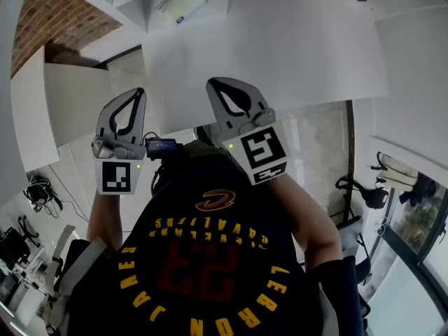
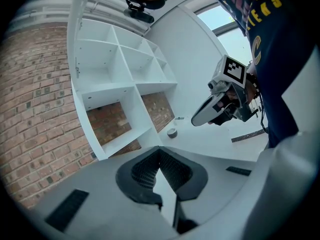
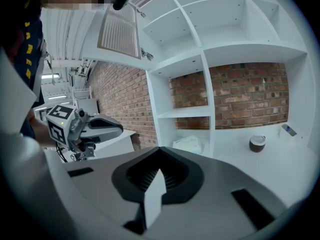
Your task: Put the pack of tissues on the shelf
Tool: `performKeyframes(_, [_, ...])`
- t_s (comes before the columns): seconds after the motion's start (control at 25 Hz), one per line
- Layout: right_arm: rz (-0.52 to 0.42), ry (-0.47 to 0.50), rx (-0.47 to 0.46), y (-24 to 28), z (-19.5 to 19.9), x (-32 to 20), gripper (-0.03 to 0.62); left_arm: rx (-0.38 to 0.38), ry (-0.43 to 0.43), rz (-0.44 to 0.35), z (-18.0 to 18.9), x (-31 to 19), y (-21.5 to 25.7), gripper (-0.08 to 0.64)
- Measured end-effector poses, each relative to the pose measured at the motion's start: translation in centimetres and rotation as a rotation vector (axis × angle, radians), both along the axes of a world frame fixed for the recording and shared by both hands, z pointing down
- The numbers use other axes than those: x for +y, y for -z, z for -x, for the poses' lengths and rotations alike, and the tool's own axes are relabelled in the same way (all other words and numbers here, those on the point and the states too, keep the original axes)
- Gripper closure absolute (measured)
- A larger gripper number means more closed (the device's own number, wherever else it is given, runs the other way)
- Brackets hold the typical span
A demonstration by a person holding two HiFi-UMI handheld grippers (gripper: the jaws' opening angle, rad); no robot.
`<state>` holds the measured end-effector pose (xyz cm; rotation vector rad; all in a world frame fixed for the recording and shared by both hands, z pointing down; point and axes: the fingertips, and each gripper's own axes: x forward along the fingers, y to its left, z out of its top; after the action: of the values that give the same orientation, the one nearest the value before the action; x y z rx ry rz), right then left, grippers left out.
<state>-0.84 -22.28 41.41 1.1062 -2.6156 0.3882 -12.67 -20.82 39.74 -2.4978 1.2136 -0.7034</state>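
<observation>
Pack (image 3: pixel 189 144) lies inside a bottom bay of the white shelf (image 3: pixel 207 109), just left of an upright divider, with neither claw touching it. Left gripper (image 2: pixel 159 150) and right gripper (image 3: pixel 160 151) are both closed tip to tip with nothing between them, held side by side well apart from the shelf; a small cup (image 3: pixel 257 143) sits on the table (image 3: pixel 285 164) right of the divider. Judgement: placing looks done, so the next move calls only for keeping clear of the bay, or a light nudge if the pack sits crooked, which can't be told from here.
</observation>
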Motion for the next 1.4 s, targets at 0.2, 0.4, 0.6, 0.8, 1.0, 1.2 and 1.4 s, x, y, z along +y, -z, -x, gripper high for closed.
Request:
performKeyframes(0.2, [-0.001,0.012,0.007,-0.2,0.0,0.3,0.597,0.003,-0.005,-0.001,-0.2,-0.2,-0.1,0.557])
performKeyframes(0.4, [-0.003,0.022,0.003,-0.1,0.1,0.5,0.597,0.003,-0.007,0.005,-0.5,-0.2,-0.1,0.557])
performKeyframes(0.6, [0.008,0.028,0.005,0.0,0.0,0.6,0.597,-0.022,-0.015,-0.001,-0.6,-0.3,-0.1,0.557])
performKeyframes(0.8, [0.004,0.032,0.005,0.0,0.0,0.7,0.597,-0.007,0.004,-0.001,-0.2,-0.5,-0.2,0.557])
performKeyframes(1.0, [0.027,0.045,0.021,-0.1,0.0,0.9,0.597,-0.011,0.04,0.036,0.5,-0.6,-0.9,0.557])
performKeyframes(1.2, [-0.008,0.036,-0.001,-0.2,-0.1,0.8,0.597,-0.006,0.033,0.028,0.2,-0.4,-0.9,0.557])
performKeyframes(1.4, [0.003,0.05,0.017,-0.2,0.0,0.9,0.597,-0.022,0.016,0.02,-0.1,-0.6,-0.9,0.557])
